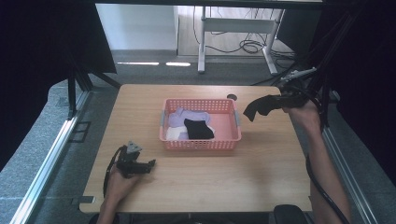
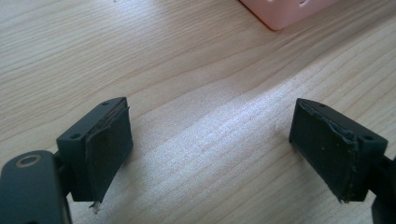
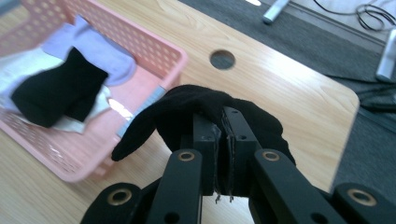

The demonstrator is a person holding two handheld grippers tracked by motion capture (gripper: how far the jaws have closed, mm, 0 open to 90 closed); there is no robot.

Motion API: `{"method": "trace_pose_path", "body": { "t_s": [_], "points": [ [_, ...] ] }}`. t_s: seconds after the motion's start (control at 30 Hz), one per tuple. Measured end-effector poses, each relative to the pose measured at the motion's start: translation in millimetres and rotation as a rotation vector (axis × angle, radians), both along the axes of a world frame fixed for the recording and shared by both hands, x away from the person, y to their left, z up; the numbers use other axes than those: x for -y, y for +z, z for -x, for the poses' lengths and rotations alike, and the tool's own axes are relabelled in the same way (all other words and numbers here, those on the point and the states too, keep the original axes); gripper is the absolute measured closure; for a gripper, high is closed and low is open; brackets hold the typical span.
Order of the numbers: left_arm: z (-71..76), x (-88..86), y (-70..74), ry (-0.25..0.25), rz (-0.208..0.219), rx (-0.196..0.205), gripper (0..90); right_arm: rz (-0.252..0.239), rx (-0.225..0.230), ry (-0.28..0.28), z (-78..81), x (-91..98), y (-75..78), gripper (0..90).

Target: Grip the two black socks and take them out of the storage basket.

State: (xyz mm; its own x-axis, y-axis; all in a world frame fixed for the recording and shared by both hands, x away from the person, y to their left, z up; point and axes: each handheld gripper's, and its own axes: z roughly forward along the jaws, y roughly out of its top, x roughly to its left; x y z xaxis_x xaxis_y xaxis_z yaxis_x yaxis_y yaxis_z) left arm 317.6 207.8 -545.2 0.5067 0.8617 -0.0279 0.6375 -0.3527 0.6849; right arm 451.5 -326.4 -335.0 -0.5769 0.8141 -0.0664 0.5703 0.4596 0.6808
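Right gripper clenched on black sock, at basket's 3 o'clock, above bare tabletop. Left gripper released, at 7 o'clock.

Lighting is even and moderately bright on the wooden table; the surroundings at both sides of the high view fall into near-black. The high view is soft and low in detail. In the left gripper view a pale sheen crosses the wood grain, with sharp focus. In the right gripper view the pink basket is blurred at left, with a small glare spot inside.
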Motion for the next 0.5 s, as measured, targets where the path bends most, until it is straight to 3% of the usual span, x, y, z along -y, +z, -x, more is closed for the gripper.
{"method": "trace_pose_path", "body": {
  "t_s": [0.13,0.4,0.5],
  "points": [
    [0.0,0.0,0.0,0.000,0.000,0.000,12.9,0.016,-0.003,-0.020,1.8,8.6,-5.1,84.7],
    [0.1,0.1,0.0,0.001,0.001,-0.001,13.0,0.041,-0.043,-0.063,3.5,24.7,-37.1,84.1],
    [0.1,0.5,-0.2,0.005,0.005,0.000,13.0,0.042,-0.087,-0.078,3.6,28.0,-63.7,83.8]
  ]
}}
